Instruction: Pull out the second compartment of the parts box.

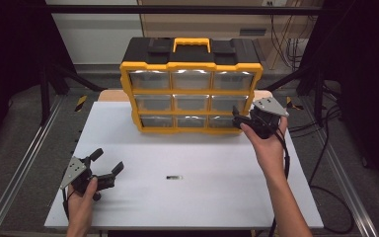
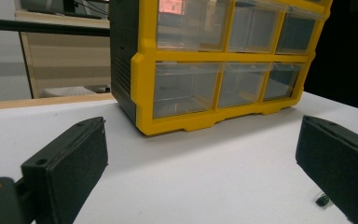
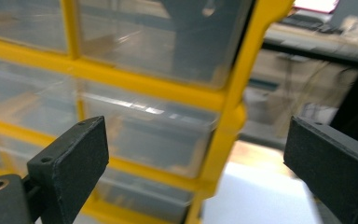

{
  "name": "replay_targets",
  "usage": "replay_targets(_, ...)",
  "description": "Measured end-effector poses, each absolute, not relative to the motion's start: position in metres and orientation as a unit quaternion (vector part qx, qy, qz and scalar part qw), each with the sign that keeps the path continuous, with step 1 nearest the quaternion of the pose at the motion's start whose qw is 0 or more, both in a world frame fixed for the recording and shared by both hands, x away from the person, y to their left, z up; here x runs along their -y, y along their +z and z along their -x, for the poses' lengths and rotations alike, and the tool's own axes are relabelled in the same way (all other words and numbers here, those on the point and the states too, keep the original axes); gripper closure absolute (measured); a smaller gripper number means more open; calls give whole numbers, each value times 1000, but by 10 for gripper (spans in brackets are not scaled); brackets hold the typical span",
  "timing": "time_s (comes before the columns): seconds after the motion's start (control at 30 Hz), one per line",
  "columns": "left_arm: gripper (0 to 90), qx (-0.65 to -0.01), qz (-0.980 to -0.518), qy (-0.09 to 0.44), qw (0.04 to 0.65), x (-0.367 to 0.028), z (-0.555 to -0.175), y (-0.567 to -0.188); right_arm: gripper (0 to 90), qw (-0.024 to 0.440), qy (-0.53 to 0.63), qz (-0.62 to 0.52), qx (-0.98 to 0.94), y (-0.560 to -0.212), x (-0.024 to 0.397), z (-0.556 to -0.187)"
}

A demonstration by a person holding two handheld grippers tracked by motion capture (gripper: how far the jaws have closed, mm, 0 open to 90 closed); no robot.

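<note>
A yellow and black drawer cabinet (image 1: 191, 89) with clear drawers stands at the back of the white table (image 1: 187, 197). Its lower rows fill the far part of the left gripper view (image 2: 214, 88), and its right edge (image 3: 223, 121) runs close in front of the right gripper. My right gripper (image 1: 242, 118) is open, close against the cabinet's lower right corner, its jaws spread wide (image 3: 196, 163). My left gripper (image 1: 106, 162) is open near the table's front left, nothing between its jaws (image 2: 200, 163). A small dark object (image 1: 174, 177) lies on the table's middle, seen also by the right jaw (image 2: 323, 201).
The table sits inside a dark metal frame with rails (image 1: 24, 163) along both sides. Cables (image 1: 325, 163) trail over the floor at the right. A wooden strip (image 2: 37, 101) edges the table behind the cabinet.
</note>
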State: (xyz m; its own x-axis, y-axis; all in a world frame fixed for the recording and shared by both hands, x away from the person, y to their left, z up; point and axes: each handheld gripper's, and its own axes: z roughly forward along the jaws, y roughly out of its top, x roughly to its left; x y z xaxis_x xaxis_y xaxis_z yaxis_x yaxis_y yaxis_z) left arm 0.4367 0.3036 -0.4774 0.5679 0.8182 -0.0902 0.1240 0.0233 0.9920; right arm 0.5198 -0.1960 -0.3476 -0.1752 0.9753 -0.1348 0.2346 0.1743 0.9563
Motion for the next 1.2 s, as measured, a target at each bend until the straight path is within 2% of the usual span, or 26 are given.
replay_targets(0.1, 21, -370, -638, 283, 613, -304, -437, -477, 72, 467, 404, -465, -634, -338, 194, -520)
replay_targets(0.13, 21, -370, -638, 284, 613, -304, -437, -477, 72, 492, 385, -453, -636, -333, 191, -519)
replay_targets(0.2, 21, -369, -639, 285, 612, -304, -437, -477, 73, 504, 376, -445, -638, -331, 188, -518)
replay_targets(0.43, 22, -370, -640, 287, 610, -305, -437, -477, 94, 614, 283, -367, -639, -324, 166, -511)
replay_targets(0.57, 22, -370, -640, 286, 609, -305, -437, -478, 109, 650, 258, -328, -636, -323, 155, -508)
replay_targets(0.73, 23, -369, -643, 287, 607, -304, -437, -477, 132, 672, 241, -283, -640, -324, 138, -505)
replay_targets(0.97, 23, -369, -644, 288, 605, -304, -438, -477, 160, 675, 240, -264, -646, -324, 124, -504)
replay_targets(1.2, 24, -369, -645, 285, 606, -303, -438, -478, 279, 669, 243, -244, -658, -326, 110, -506)
